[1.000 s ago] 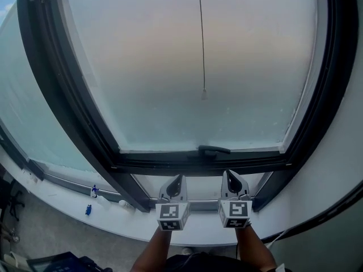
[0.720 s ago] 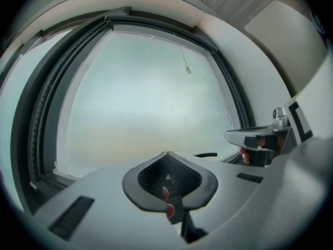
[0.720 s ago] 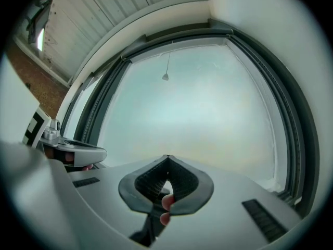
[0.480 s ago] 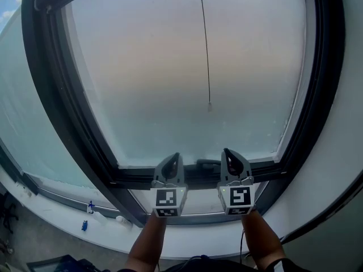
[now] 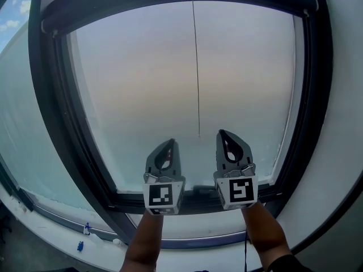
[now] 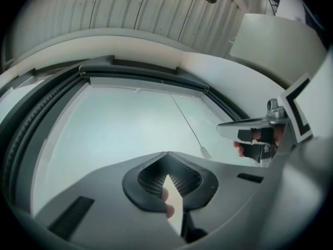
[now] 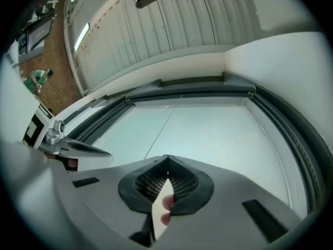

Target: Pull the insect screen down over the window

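Observation:
The window (image 5: 142, 84) has a dark frame, and a dark screen housing (image 5: 170, 4) runs along its top. A thin pull cord (image 5: 196, 67) hangs from it down the middle of the pane and ends in a small toggle (image 5: 199, 135). My left gripper (image 5: 170, 142) and right gripper (image 5: 221, 132) point up at the glass, side by side, both shut and empty. The toggle hangs between their tips, touching neither. The left gripper view shows the cord (image 6: 187, 124) right of my shut left gripper (image 6: 167, 154). In the right gripper view the cord (image 7: 158, 134) is left of my right gripper (image 7: 167, 158).
A dark window handle (image 5: 198, 188) lies on the lower frame behind the grippers. A second pane (image 5: 22, 123) adjoins at the left. Small blue items (image 5: 85, 229) sit on the white sill at the lower left. A white wall (image 5: 340, 152) borders the frame on the right.
Both grippers have risen from the sill level up in front of the glass, still shut. The view has tilted upward, bringing the screen housing at the top into sight.

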